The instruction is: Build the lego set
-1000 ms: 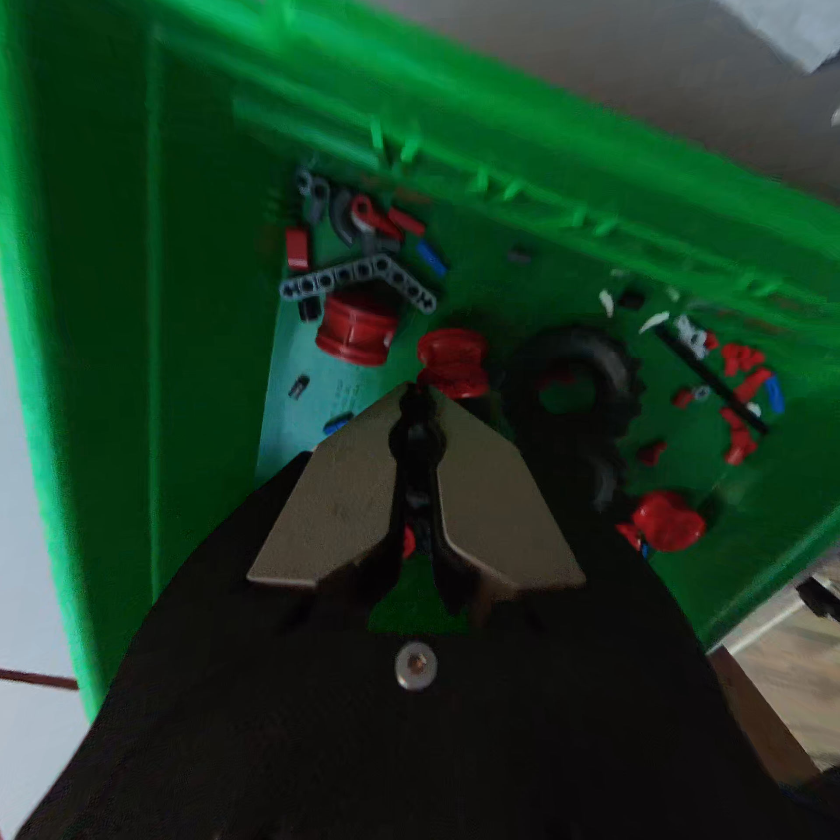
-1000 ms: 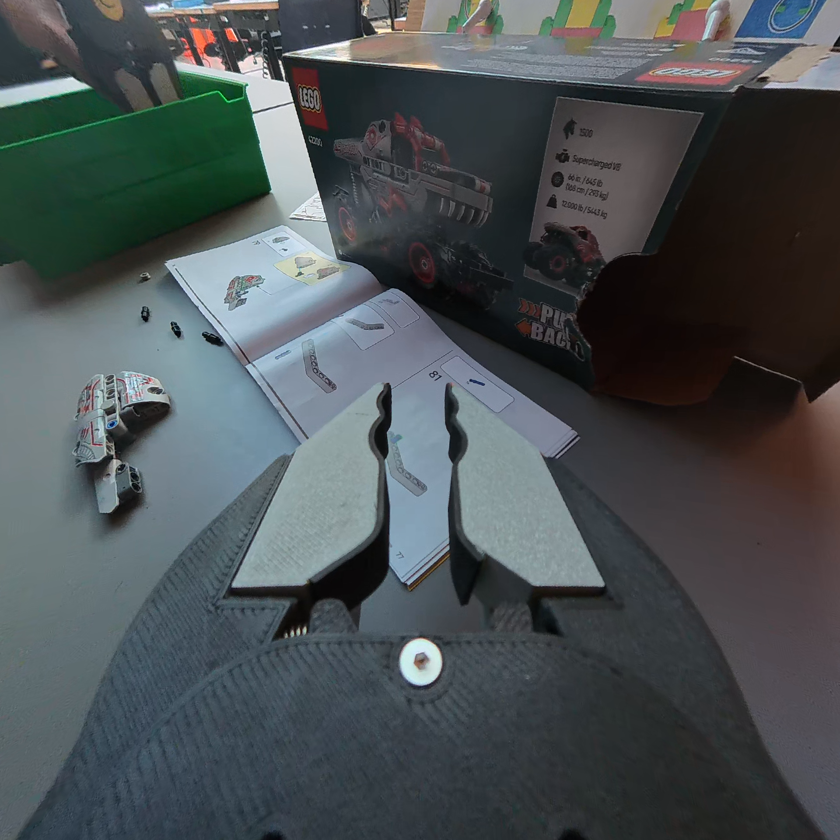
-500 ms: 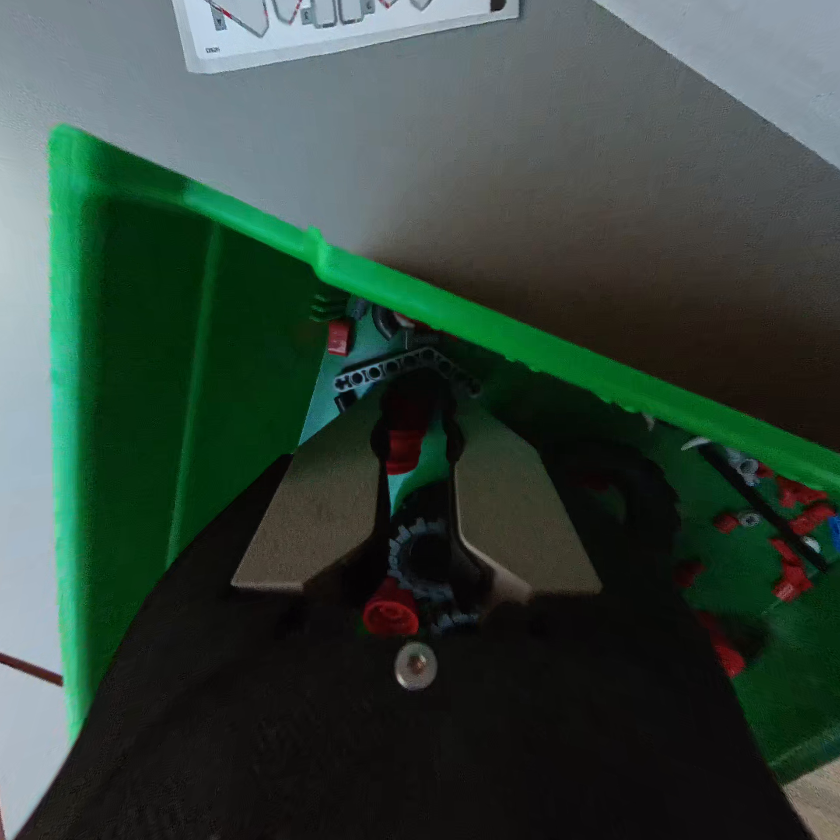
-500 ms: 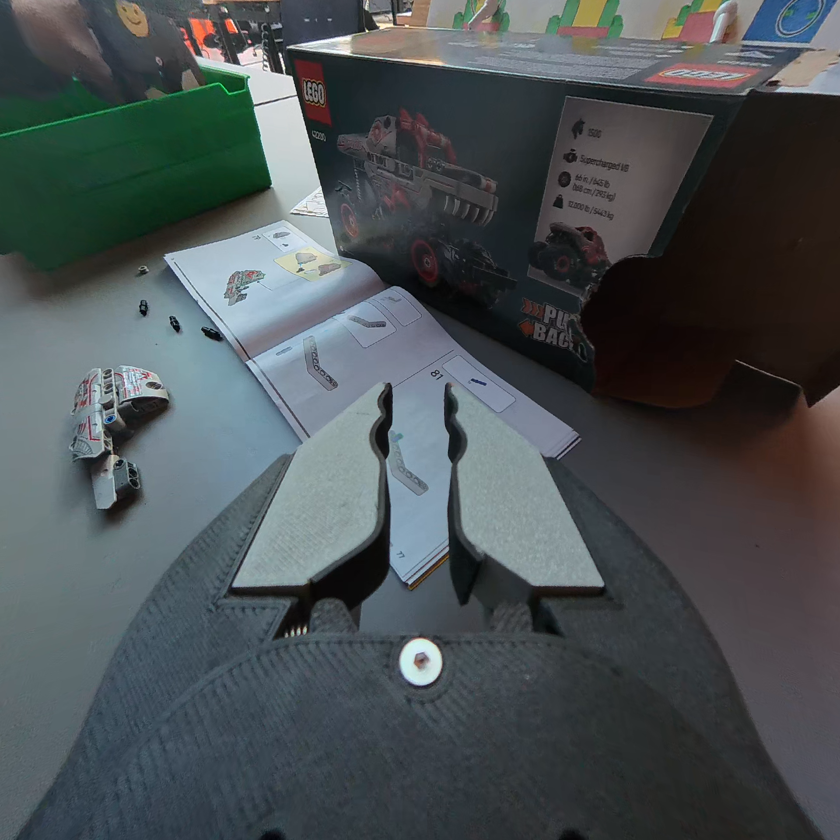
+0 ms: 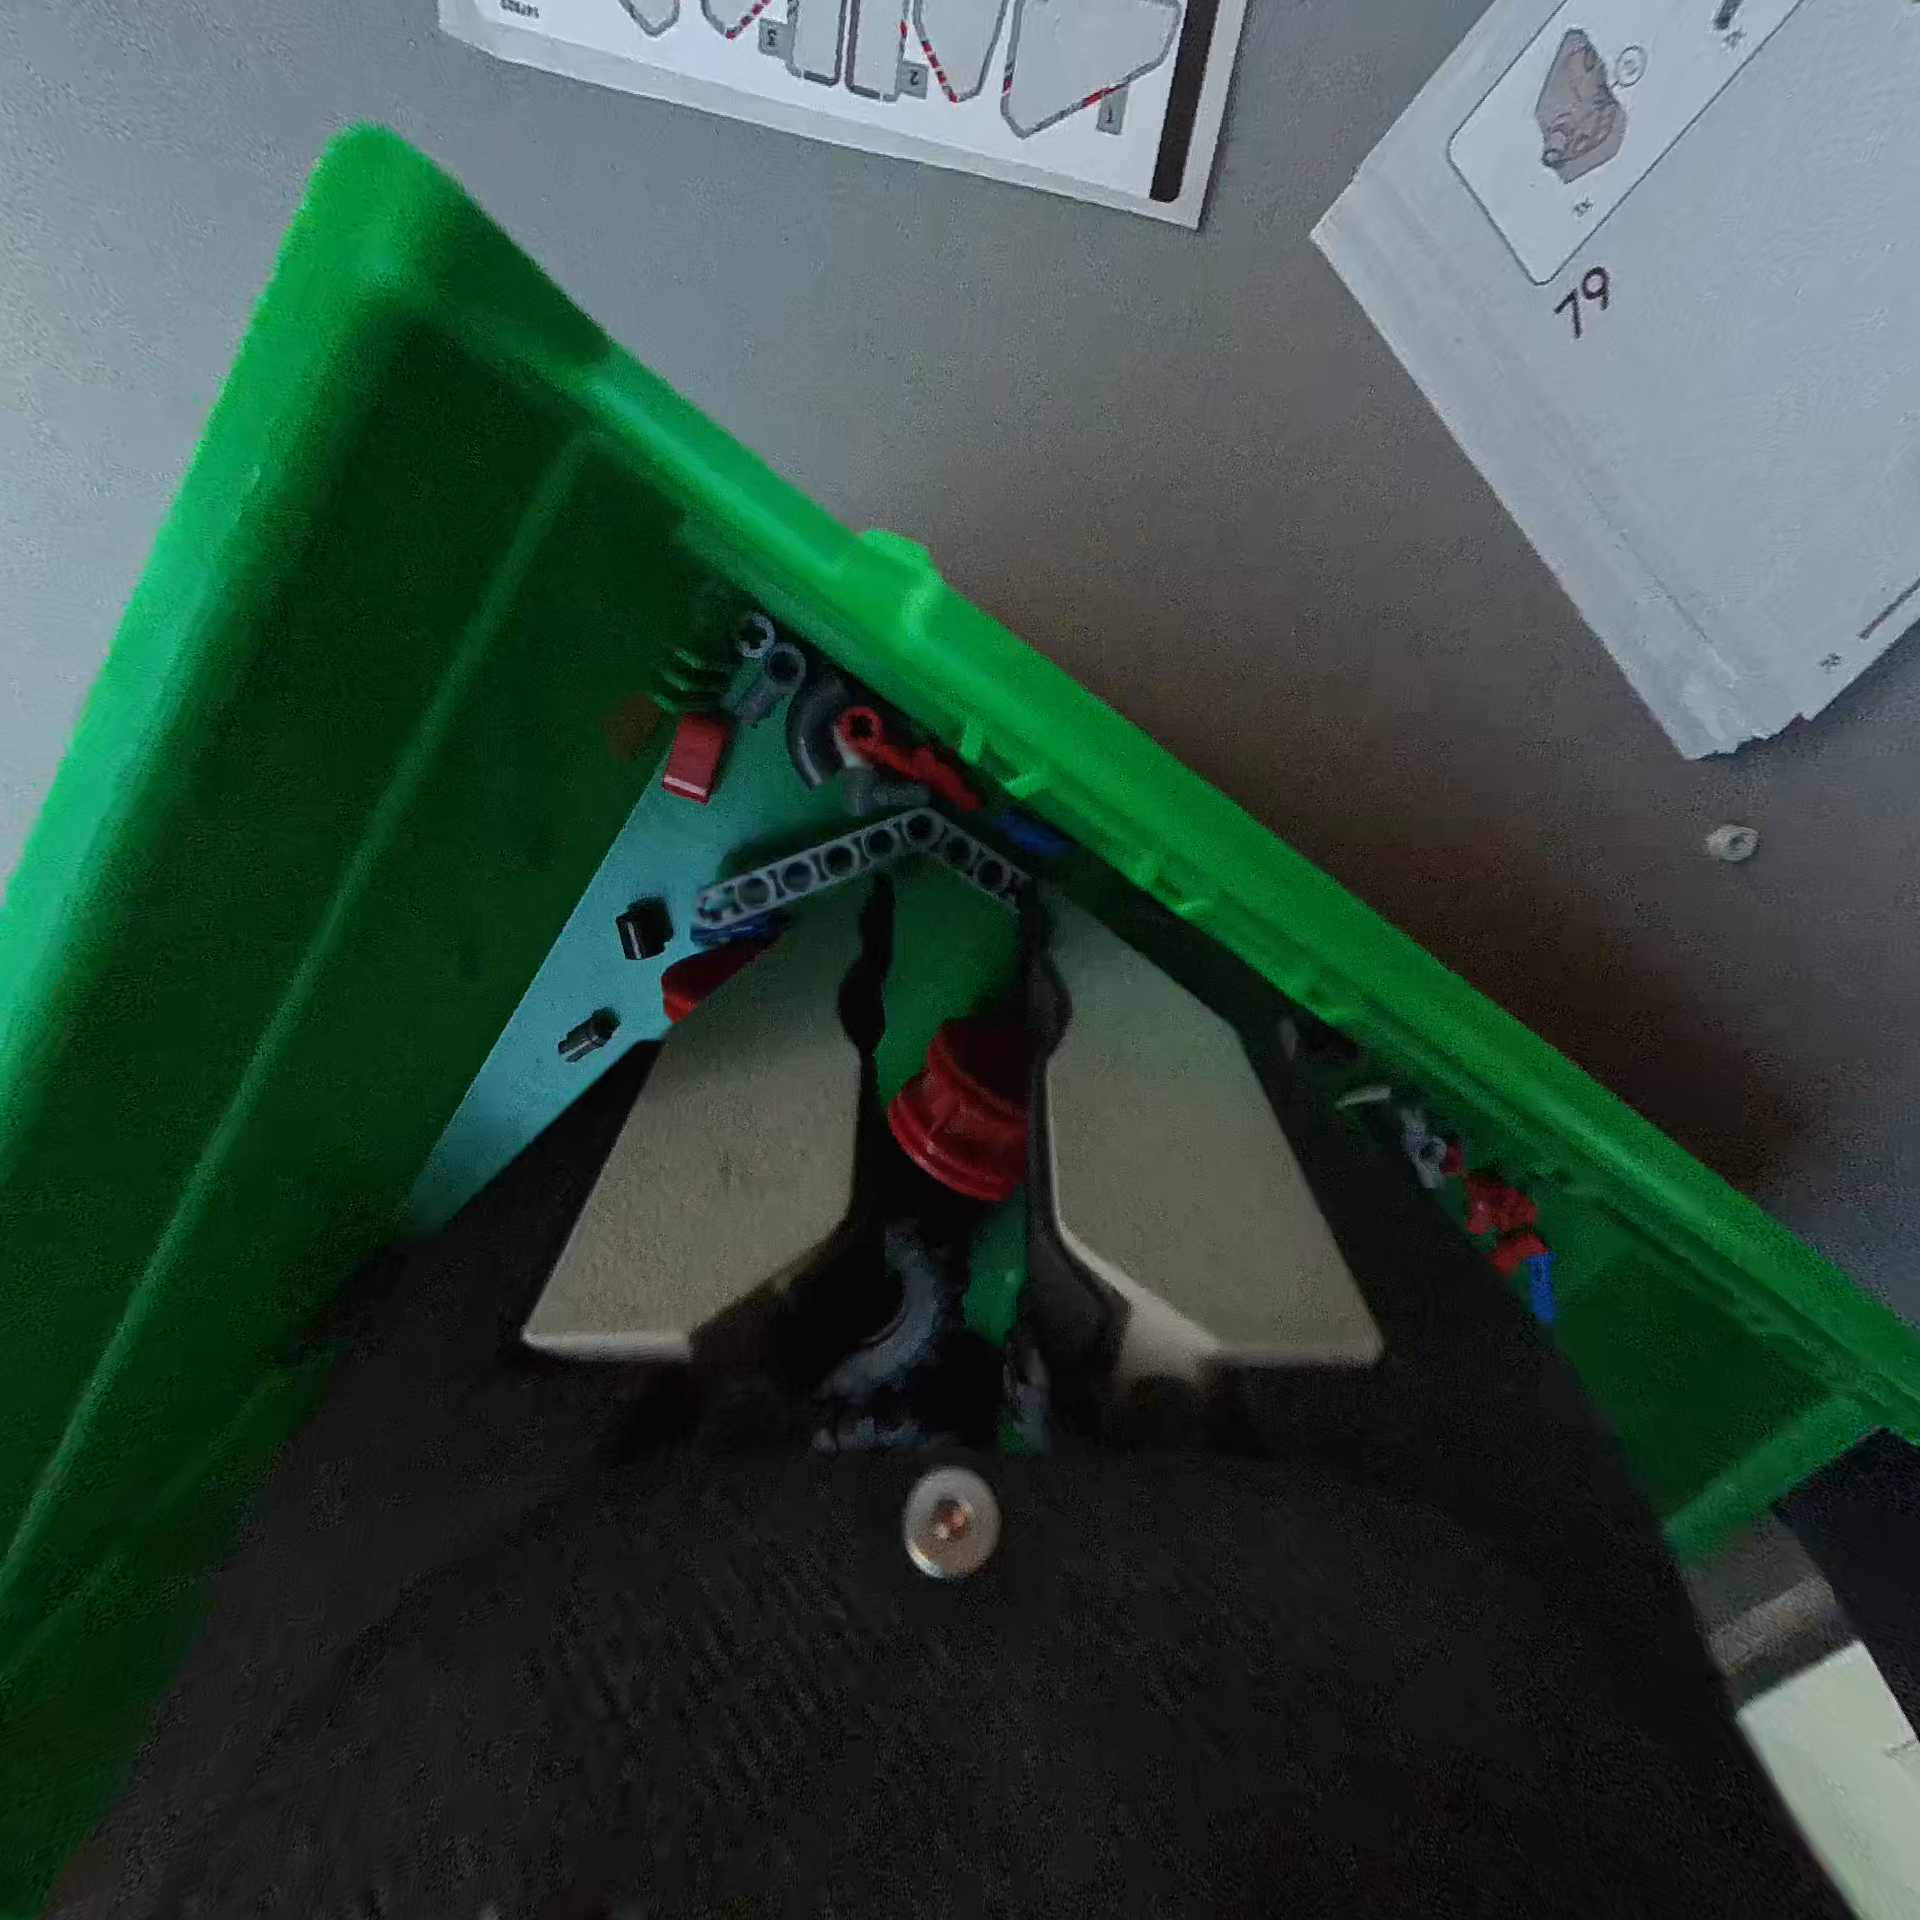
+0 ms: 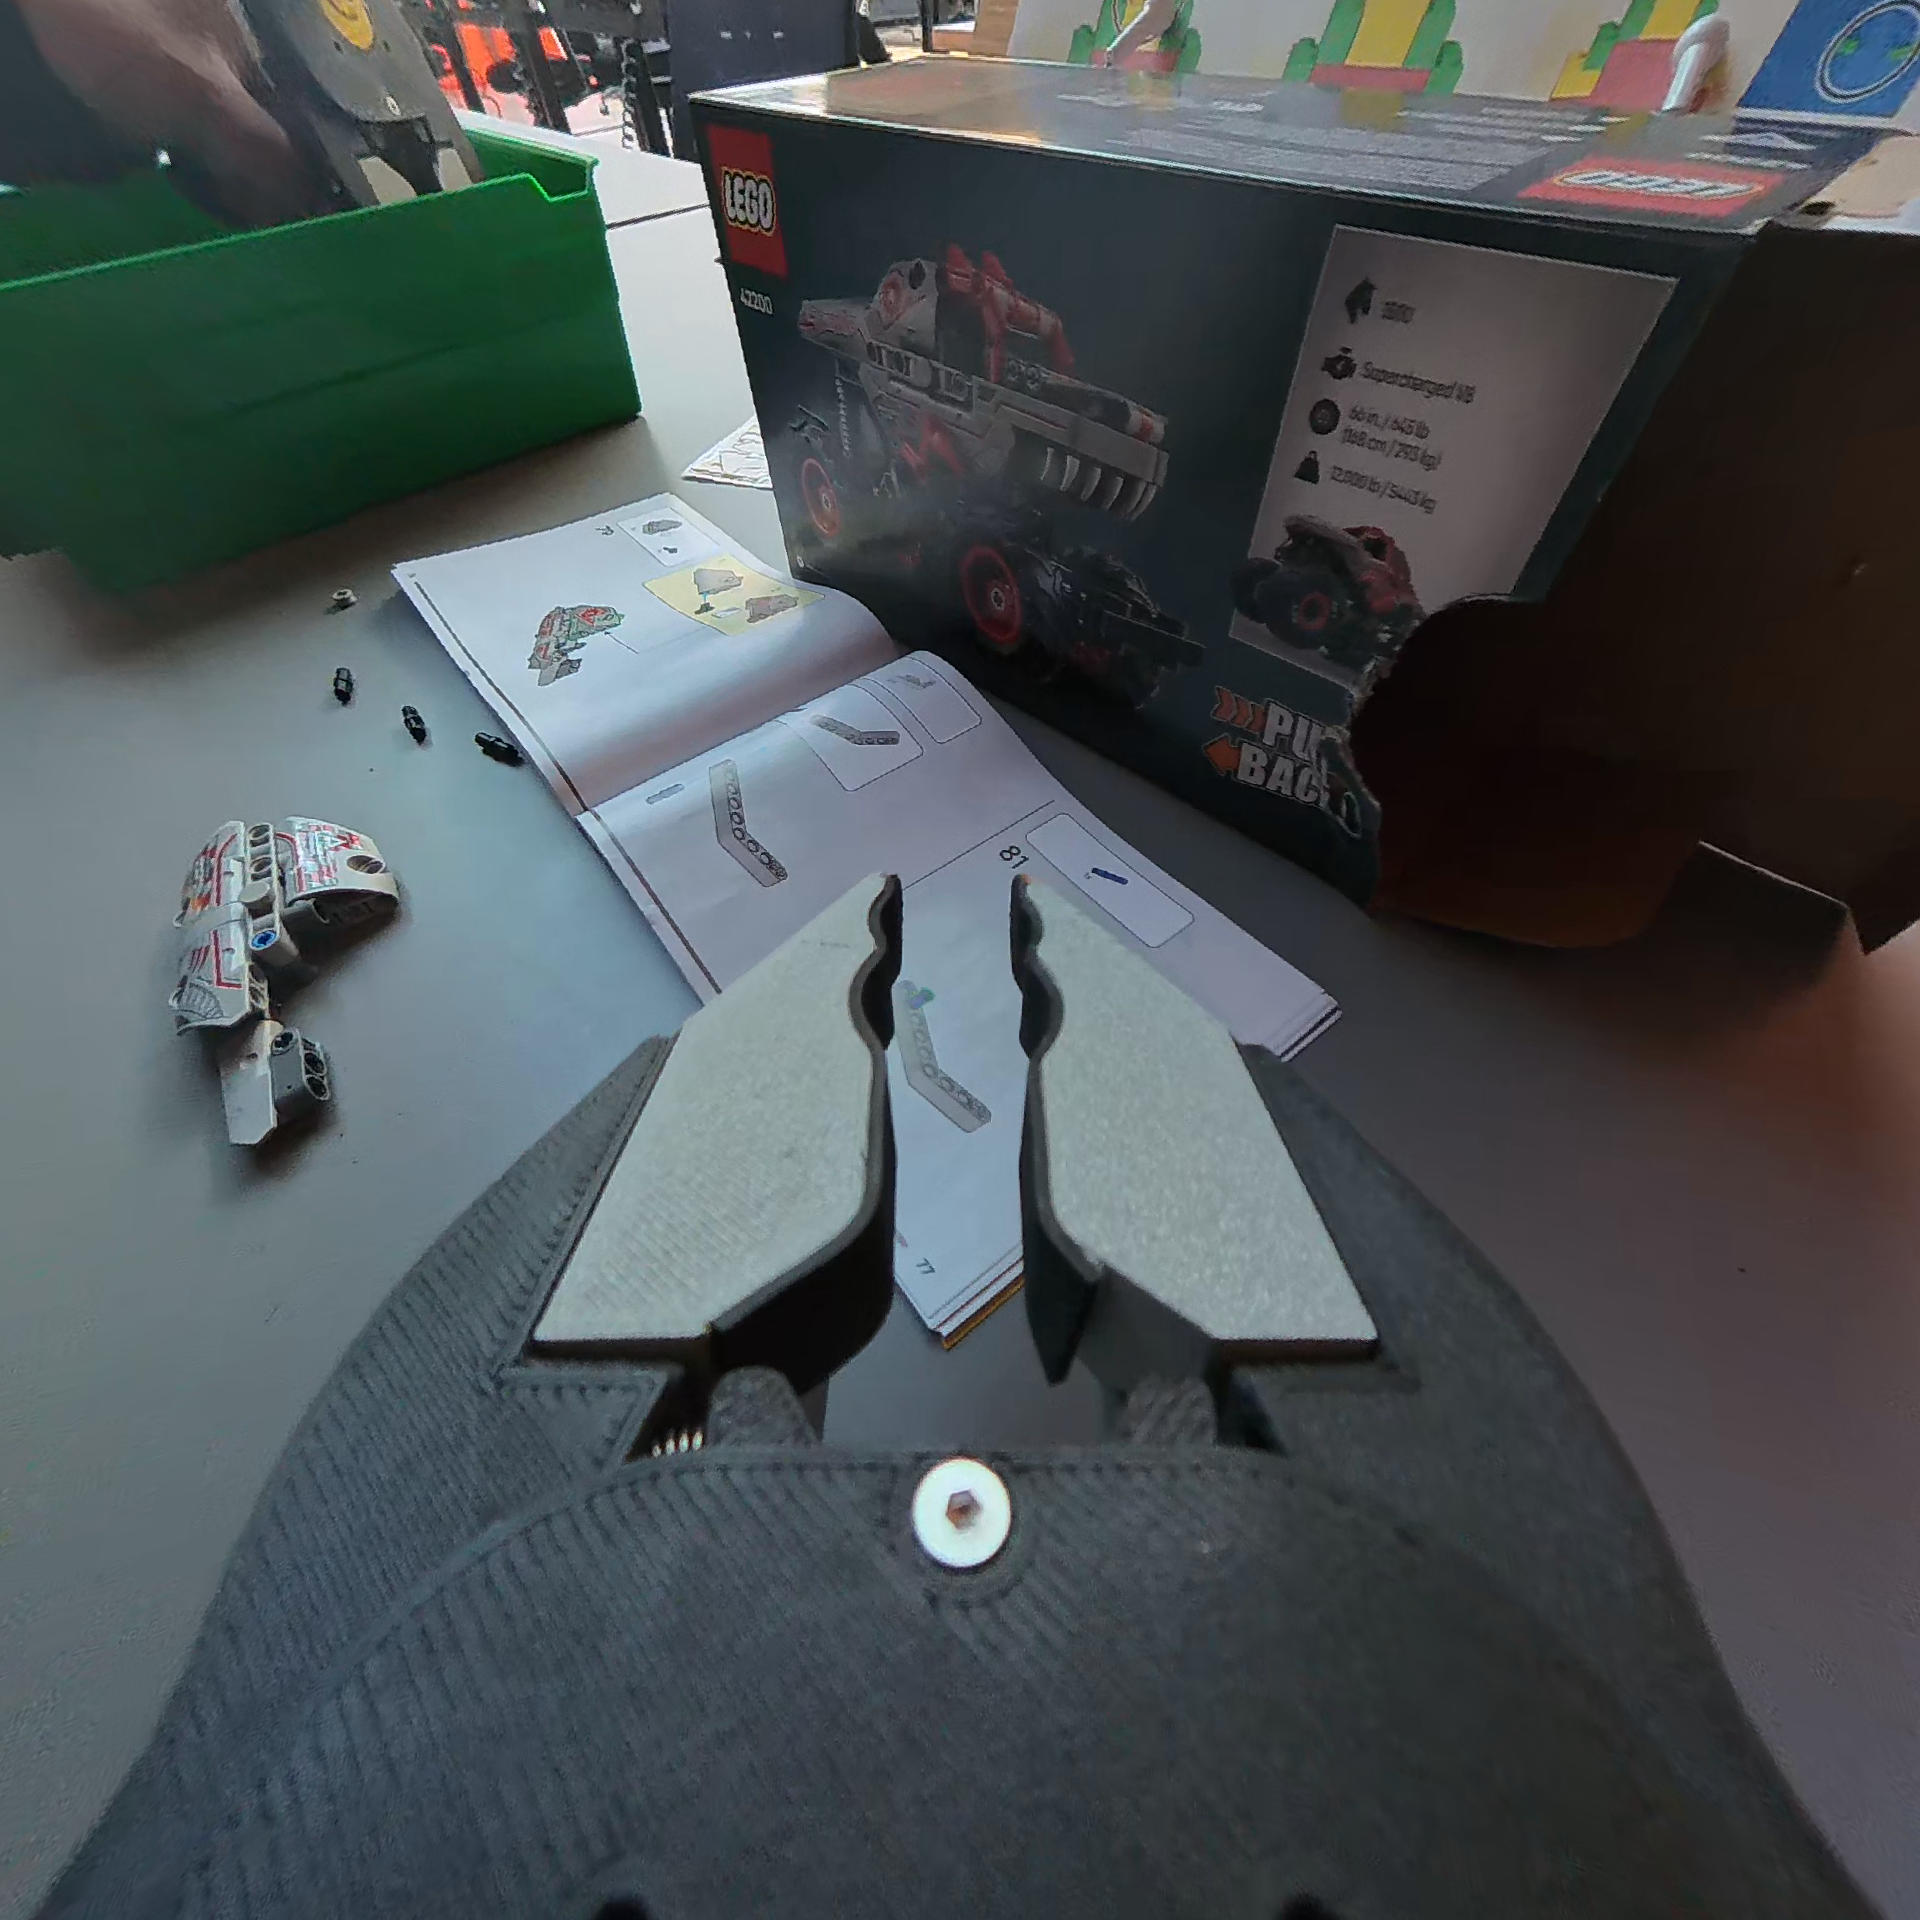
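My left gripper (image 5: 954, 909) is down inside the green bin (image 5: 312, 727), open, with its tips just short of a grey bent beam (image 5: 862, 857). A red wheel hub (image 5: 961, 1117) lies between its fingers; I cannot tell whether they touch it. Small red, grey, black and blue parts lie in the bin corner. My right gripper (image 6: 956, 904) is open and empty, low over the open instruction booklet (image 6: 790, 748). A partly built grey and red piece (image 6: 260, 935) lies on the table to its left. The left gripper (image 6: 384, 114) also shows far off in the bin (image 6: 312, 343).
The dark set box (image 6: 1195, 416) stands behind the booklet with its flap open at the right. Three black pins (image 6: 414, 722) and a small grey part (image 6: 343, 597) lie between bin and booklet. A sticker sheet (image 5: 883, 62) and the booklet (image 5: 1662, 364) lie beyond the bin. Some 45 cm of space lies between my two pairs of fingers.
My left gripper has gone from shut to open and moved towards the bin corner, up to the grey bent beam. The right gripper has barely moved.
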Available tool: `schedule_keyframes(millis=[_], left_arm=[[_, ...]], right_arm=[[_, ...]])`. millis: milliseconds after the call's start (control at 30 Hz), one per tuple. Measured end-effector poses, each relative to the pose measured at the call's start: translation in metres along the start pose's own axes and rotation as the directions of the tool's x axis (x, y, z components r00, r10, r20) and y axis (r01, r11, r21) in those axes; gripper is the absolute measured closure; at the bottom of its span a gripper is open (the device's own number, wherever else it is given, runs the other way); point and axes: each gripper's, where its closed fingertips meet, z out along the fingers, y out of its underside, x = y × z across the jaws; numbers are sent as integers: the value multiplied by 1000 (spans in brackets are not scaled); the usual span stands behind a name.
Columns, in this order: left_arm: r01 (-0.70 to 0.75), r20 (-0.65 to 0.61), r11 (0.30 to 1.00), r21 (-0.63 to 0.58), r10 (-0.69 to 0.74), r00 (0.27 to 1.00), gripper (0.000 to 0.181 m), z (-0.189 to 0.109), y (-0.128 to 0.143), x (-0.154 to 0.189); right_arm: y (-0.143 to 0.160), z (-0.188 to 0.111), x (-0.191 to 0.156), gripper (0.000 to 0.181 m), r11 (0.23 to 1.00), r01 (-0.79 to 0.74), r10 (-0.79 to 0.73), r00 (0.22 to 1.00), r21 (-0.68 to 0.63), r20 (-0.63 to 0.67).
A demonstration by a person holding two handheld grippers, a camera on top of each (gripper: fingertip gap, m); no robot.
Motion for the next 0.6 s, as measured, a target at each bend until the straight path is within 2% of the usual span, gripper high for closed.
schedule_keyframes(millis=[200, 300, 400, 533, 600], left_arm=[[55, -32, 998, 3, -55, 998, 163, 3, 0, 2], [27, 63, 999, -46, -24, 998, 175, 2, 14, -15], [64, 8, 998, -30, -63, 998, 166, 0, 17, -13], [29, 12, 999, -15, -29, 1000, 159, -1, 17, -12], [9, 28, 1000, -21, -8, 1000, 164, 1, 17, -13]], right_arm=[[0, 0, -2, 165, 1000, 4, -3, 1000, -2, 12], [0, -1, -3, 166, 1000, 7, -7, 1000, 5, 16], [-1, -1, -4, 166, 1000, 5, -6, 1000, 6, 20], [0, -1, -4, 166, 1000, 7, -7, 1000, 4, 23], [-1, -1, -4, 167, 1000, 10, -10, 1000, 6, 20]])
